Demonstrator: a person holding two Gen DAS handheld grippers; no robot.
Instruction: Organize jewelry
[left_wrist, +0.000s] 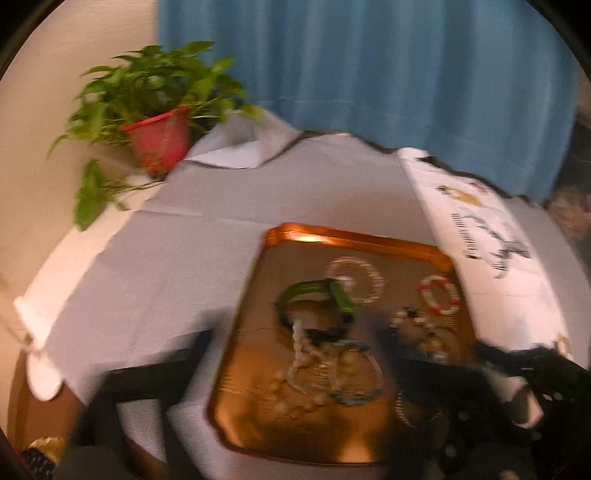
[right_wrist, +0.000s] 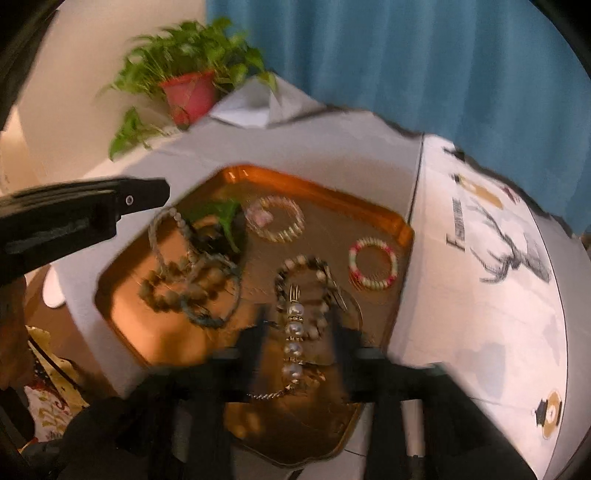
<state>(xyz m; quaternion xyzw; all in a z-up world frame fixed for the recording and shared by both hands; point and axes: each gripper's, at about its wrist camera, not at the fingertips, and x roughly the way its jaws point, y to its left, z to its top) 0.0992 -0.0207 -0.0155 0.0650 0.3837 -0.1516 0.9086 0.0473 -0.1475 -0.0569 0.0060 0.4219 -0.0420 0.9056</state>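
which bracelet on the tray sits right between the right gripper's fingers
The pearl bracelet, a straight row of large white pearls on a chain, lies between the open right gripper. The pink-and-white bracelet lies apart, farther right.

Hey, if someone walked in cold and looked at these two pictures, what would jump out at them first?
The shiny copper tray in the middle of the grey-covered table, heaped with beaded bracelets, catches the eye first. On it, a red, white and green bracelet lies alone near the right rim, and a pearl strand lies between the open fingers of the right gripper. Behind stand a potted plant and a blue curtain.
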